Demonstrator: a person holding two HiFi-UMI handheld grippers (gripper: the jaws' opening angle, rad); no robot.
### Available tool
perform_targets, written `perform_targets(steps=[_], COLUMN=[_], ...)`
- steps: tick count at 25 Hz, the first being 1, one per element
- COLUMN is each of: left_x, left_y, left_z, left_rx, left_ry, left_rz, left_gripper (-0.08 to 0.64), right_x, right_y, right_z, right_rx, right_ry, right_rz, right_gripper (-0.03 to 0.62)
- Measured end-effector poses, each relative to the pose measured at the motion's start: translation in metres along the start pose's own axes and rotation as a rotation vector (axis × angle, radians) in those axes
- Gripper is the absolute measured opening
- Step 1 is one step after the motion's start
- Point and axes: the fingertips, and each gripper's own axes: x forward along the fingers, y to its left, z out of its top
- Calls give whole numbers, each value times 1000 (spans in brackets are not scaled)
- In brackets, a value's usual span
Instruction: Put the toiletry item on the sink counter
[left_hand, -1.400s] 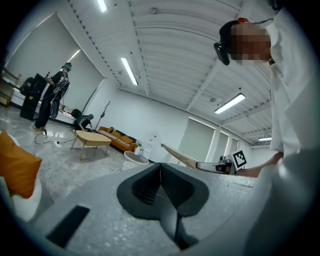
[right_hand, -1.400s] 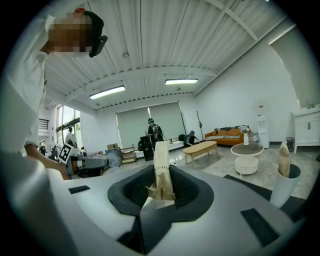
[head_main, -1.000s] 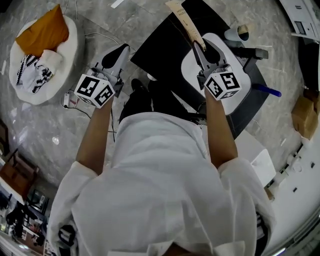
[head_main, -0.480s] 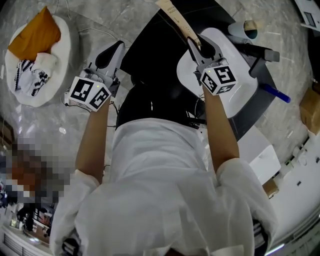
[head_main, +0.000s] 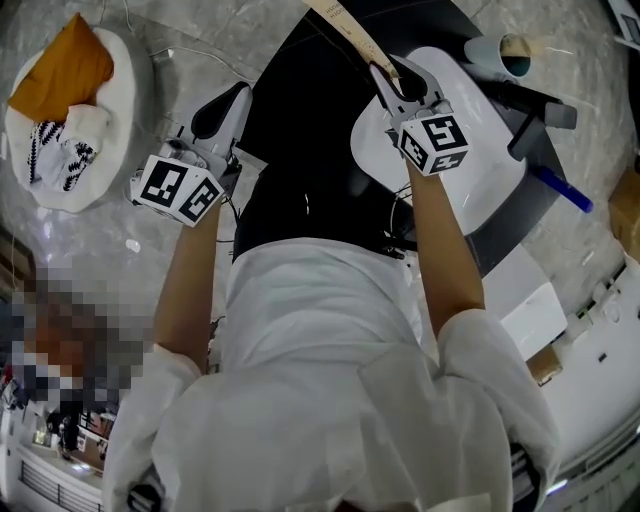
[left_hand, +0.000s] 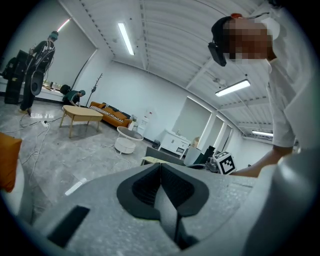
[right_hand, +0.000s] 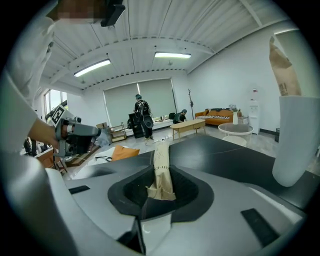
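The toiletry item is a long, flat tan paper packet (head_main: 350, 30). My right gripper (head_main: 388, 80) is shut on its near end, and the packet (right_hand: 161, 172) runs forward out of the jaws. In the head view this gripper hangs over the far-left rim of the white sink basin (head_main: 470, 170), which is set in a black counter (head_main: 310, 110). My left gripper (head_main: 226, 103) is at the counter's left edge, over the floor. Its jaws (left_hand: 161, 176) meet with nothing between them.
A white cup (right_hand: 296, 142) holding another tan packet stands at the right of the basin, next to a black faucet (head_main: 540, 110). A blue item (head_main: 560, 188) lies on the counter's right side. A white round pouf (head_main: 75, 120) with an orange cushion sits on the floor at left.
Both grippers have sunk lower. The right one has carried the packet further out over the basin's far rim, and the left one has stayed beside the counter's left edge.
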Motion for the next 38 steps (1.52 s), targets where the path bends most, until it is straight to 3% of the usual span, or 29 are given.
perform_targets(steps=[10,21,25,31,38], left_x=[16,-12,-36,-66,-102], left_y=[-4,-8,-13,-42,-81], left_z=[-1,8,30,81,145], left_rx=[-2,19,35,93,181], left_ry=[1,-51,-99,-175,-265], left_rz=[-17,-7,-5,-33,-86], left_gripper=[17,17,17,17,17], right_x=[6,1,-19,-75,-144], right_y=[-4,1,14,53,106], right_z=[-15,-12,18,98,198], right_rx=[-37,-76,-107,-148,-177], right_ry=[57,82,32,-119,-345], right_rz=[8,-16,-38,-26,-28], right_gripper=[100,132,132,127,40])
